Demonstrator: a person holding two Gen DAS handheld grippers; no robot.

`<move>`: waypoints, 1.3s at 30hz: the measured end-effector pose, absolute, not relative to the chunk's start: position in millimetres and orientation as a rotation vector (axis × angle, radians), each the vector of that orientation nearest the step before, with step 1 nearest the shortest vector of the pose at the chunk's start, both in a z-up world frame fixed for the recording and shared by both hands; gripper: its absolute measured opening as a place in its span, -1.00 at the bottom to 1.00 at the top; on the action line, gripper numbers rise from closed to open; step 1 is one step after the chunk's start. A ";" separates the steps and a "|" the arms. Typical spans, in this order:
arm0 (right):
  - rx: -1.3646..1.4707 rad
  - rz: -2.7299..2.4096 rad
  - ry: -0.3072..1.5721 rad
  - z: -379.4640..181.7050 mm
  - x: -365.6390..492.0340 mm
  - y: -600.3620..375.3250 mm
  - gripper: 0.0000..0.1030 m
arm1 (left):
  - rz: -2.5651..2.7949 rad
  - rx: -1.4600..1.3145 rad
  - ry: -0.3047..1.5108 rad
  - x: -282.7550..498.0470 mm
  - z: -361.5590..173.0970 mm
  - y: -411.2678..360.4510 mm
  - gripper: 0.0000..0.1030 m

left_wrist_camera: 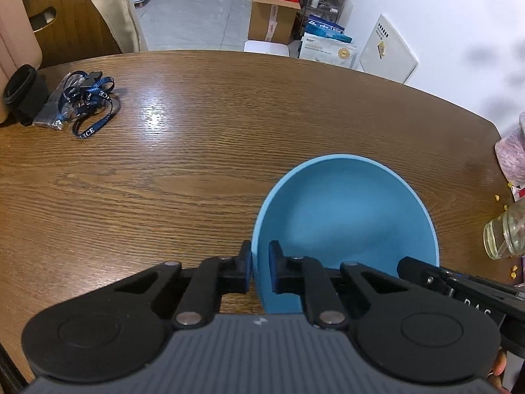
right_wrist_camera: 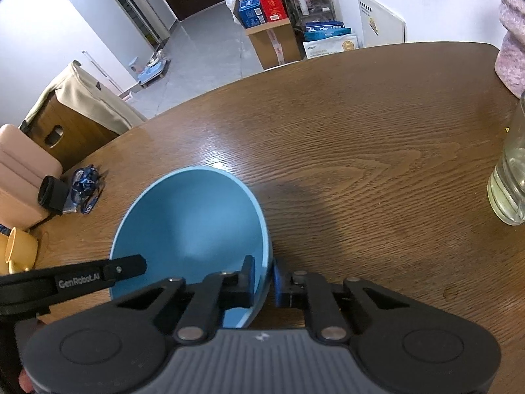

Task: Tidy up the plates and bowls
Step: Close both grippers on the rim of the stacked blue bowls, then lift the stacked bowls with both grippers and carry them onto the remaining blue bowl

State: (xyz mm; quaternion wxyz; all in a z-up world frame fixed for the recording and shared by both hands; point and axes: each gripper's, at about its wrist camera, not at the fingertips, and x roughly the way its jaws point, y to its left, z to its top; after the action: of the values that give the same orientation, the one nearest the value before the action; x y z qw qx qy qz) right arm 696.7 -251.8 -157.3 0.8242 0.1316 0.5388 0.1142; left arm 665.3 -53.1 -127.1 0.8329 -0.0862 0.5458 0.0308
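I hold the blue bowl point(left_wrist_camera: 347, 216) by its thin rim from two opposite sides, and this is where I see the risk: each grip is only a narrow pinch on a smooth wall, so if I lift one side faster than the other the bowl may tilt and slip out, or twist between the pads. The glass jar point(right_wrist_camera: 508, 177) stands near on the right, and I judge that a swing to that side could knock it. The left gripper point(left_wrist_camera: 260, 264) pinches the rim, one finger inside the bowl and one outside. The right gripper point(right_wrist_camera: 264, 277) does the same on the other side. Both point steeply down at the wooden table point(left_wrist_camera: 197, 164), on which the bowl sits near its front edge.
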 end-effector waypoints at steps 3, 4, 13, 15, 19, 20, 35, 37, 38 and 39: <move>0.272 0.235 1.144 -156.7 696.8 -251.2 -0.80 | 0.063 -0.189 1.156 665.6 -128.0 -51.1 -0.90; 0.272 0.234 1.144 -156.6 696.7 -251.3 -0.80 | 0.060 -0.191 1.156 666.0 -128.9 -49.2 -0.90; 0.268 0.223 1.134 -153.7 694.9 -253.1 -0.82 | 0.049 -0.181 1.142 663.7 -125.2 -50.8 -0.90; 0.268 0.221 1.128 -151.1 693.3 -252.4 -0.82 | 0.047 -0.180 1.138 662.8 -123.0 -51.8 -0.90; 0.271 0.218 1.114 -143.9 688.7 -254.3 -0.82 | 0.042 -0.178 1.127 660.7 -117.8 -50.7 -0.90; 0.272 0.217 1.110 -141.6 688.1 -254.2 -0.82 | 0.041 -0.176 1.122 659.5 -115.5 -50.9 -0.90; 0.273 0.203 1.021 -91.3 658.5 -250.2 -0.83 | 0.013 -0.187 1.031 628.6 -66.2 -48.3 -0.90; 0.276 0.201 1.008 -84.1 652.3 -250.4 -0.83 | 0.007 -0.191 1.018 621.7 -58.4 -48.1 -0.90; 0.278 0.201 1.001 -79.9 648.5 -250.4 -0.83 | 0.004 -0.193 1.010 617.5 -54.1 -47.5 -0.89; 0.281 0.201 0.994 -75.6 644.9 -250.1 -0.83 | 0.002 -0.194 1.002 613.4 -50.0 -47.2 -0.89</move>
State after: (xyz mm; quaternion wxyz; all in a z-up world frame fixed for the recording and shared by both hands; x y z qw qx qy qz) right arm 644.9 -250.1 -75.6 0.8647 0.1339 0.4745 0.0958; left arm 613.4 -47.2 -50.0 0.8725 -0.0927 0.4797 0.0010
